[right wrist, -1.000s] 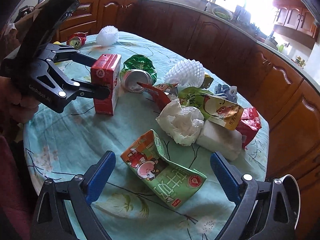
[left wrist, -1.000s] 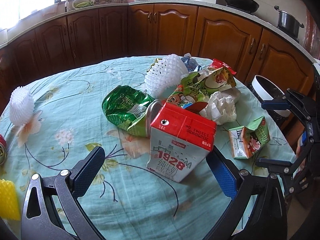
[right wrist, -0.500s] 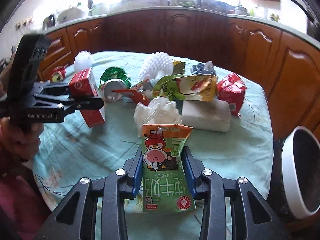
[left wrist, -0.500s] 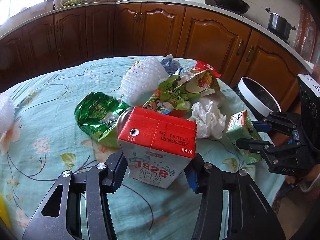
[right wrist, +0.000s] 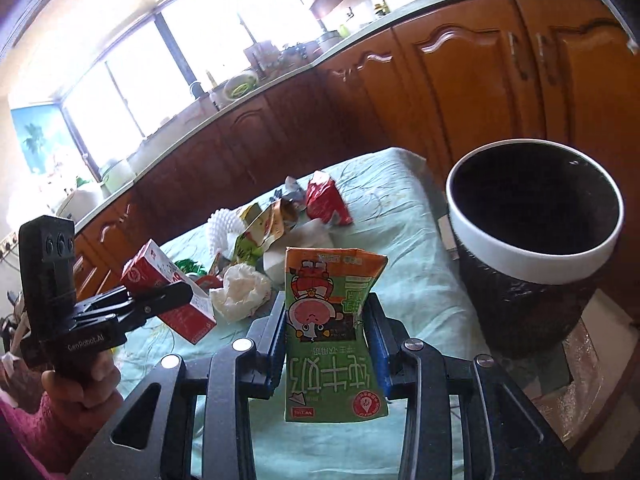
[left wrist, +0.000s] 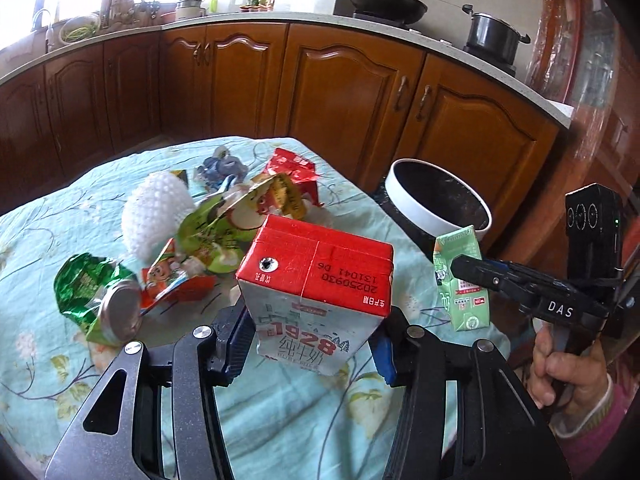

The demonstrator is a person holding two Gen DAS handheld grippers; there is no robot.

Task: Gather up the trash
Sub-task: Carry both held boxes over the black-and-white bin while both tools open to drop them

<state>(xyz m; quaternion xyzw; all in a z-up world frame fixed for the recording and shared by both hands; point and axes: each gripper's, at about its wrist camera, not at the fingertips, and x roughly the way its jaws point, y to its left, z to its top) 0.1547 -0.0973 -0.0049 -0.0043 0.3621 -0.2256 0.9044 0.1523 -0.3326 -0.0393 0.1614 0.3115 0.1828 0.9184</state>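
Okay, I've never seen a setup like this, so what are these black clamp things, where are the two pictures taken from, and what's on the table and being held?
No robot here: a person holds a two-finger clamp in each hand, and each clamp carries a camera looking along its fingers.

In the left view, the left gripper is shut on the red milk carton. In the right view, the right gripper is shut on the green milk carton. Each clamp also shows up in the other's picture.

On the flowered tablecloth lie wrappers, a crumpled tissue, a white foam net and a can. The bin stands beside the table.
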